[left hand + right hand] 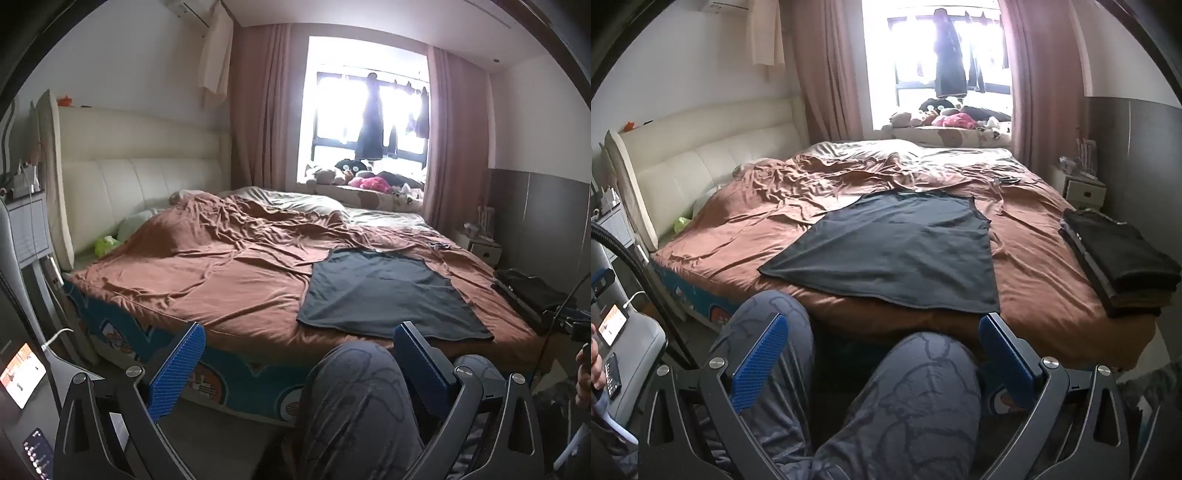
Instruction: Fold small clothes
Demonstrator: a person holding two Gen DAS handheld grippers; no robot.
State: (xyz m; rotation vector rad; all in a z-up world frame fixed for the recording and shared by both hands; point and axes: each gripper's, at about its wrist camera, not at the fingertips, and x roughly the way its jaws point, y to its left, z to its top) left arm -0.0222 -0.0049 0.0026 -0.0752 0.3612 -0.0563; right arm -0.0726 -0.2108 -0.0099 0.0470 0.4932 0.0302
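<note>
A dark grey sleeveless top [388, 291] [890, 251] lies spread flat on the brown bedspread [207, 266] [746, 229], its hem near the bed's front edge. My left gripper [299, 360] is open and held back from the bed, above a person's knee, with nothing between its blue fingers [181, 369]. My right gripper [882, 349] is also open and empty, over the person's patterned trouser legs [905, 406], short of the top's hem. A stack of folded dark clothes [1119, 254] [532, 295] sits on the bed's right side.
A cream headboard [129, 173] stands at the left and a bright window with curtains and soft toys [365, 181] at the back. A lit phone [613, 323] rests on a grey surface at the left. A white nightstand [1084, 190] is at the far right.
</note>
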